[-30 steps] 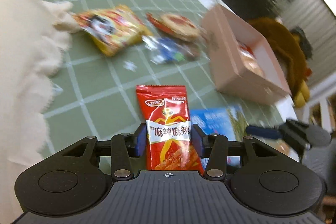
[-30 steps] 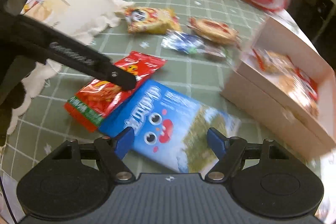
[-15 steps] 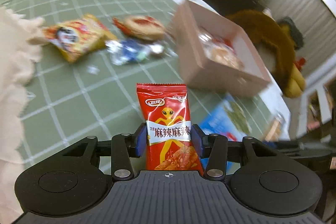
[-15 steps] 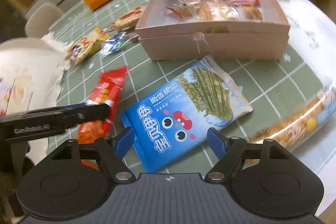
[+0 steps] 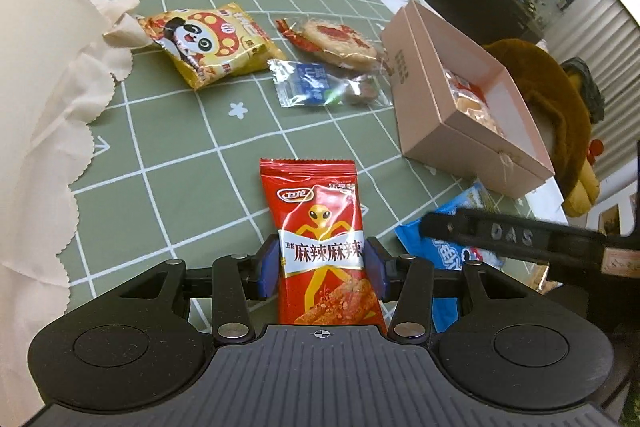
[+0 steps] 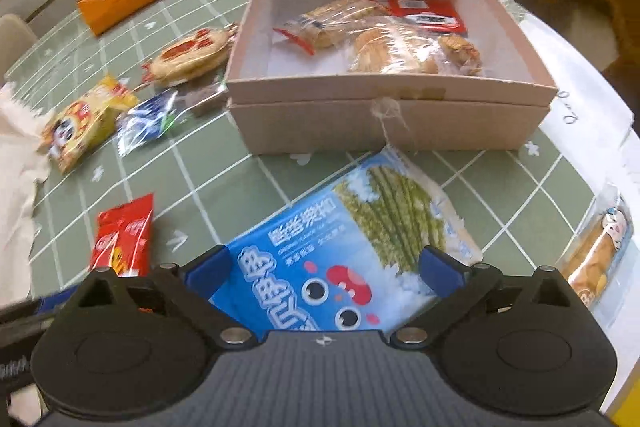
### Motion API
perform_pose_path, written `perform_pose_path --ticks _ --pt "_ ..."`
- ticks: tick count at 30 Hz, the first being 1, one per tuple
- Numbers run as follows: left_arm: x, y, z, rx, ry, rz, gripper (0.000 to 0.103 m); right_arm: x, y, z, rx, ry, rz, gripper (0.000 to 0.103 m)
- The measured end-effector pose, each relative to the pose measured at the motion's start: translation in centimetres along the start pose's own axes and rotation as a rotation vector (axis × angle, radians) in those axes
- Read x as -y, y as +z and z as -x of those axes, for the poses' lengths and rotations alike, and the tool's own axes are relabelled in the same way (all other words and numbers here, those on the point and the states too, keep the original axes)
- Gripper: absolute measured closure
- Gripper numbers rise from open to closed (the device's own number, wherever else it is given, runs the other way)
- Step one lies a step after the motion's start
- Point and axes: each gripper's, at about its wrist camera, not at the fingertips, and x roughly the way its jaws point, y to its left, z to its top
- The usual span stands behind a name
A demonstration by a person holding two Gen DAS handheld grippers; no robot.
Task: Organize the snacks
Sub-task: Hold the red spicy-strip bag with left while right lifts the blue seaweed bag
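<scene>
Gripping the red spicy snack packet [image 5: 320, 247], left gripper [image 5: 322, 263] is risking slippage; right gripper [image 6: 326, 267], jaws spread around the blue seaweed pack [image 6: 340, 259], is crowding it.

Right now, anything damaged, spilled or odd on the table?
Nothing spilled or torn. Snacks lie scattered at mixed angles, unsorted. Only oddity: the blue packet butts against the box wall, one corner curled up against it.
</scene>
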Motion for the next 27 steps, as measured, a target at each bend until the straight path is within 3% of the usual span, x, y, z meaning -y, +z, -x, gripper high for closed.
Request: perform_pose_path --ticks 3,5,10,13,16,21,27 --pt "-0.1 0.0 -0.1 -0.001 -0.002 0.004 0.053 -0.3 -0.1 -0.2 0.021 -0.024 -0.01 0.0" --pt "-0.1 0.0 0.0 0.0 -0.007 0.012 0.053 -0.6 -0.5 -0.2 0.035 -0.013 0.054 0.001" --pt "-0.2 0.0 0.0 -0.004 -0.013 0.021 0.052 0.2 -2.4 1.4 0.081 0.069 0.232 0.018" --pt "0.5 -0.2 -0.3 -0.022 -0.028 0.005 0.052 1.6 -4.3 2.3 0.083 0.153 0.336 0.018" --pt "1.7 -0.6 -0.8 -0.037 -0.045 -0.023 0.052 3.0 -6.4 2.9 0.089 0.156 0.409 0.019" --pt "3.3 -0.8 -1.1 -0.056 -0.084 -0.059 0.053 6.4 -7.0 4.4 0.052 0.241 0.31 0.018" --pt "4.2 0.7 -0.4 0.027 -0.085 -0.066 0.053 9.3 -4.2 6.0 0.02 0.353 0.034 0.019"
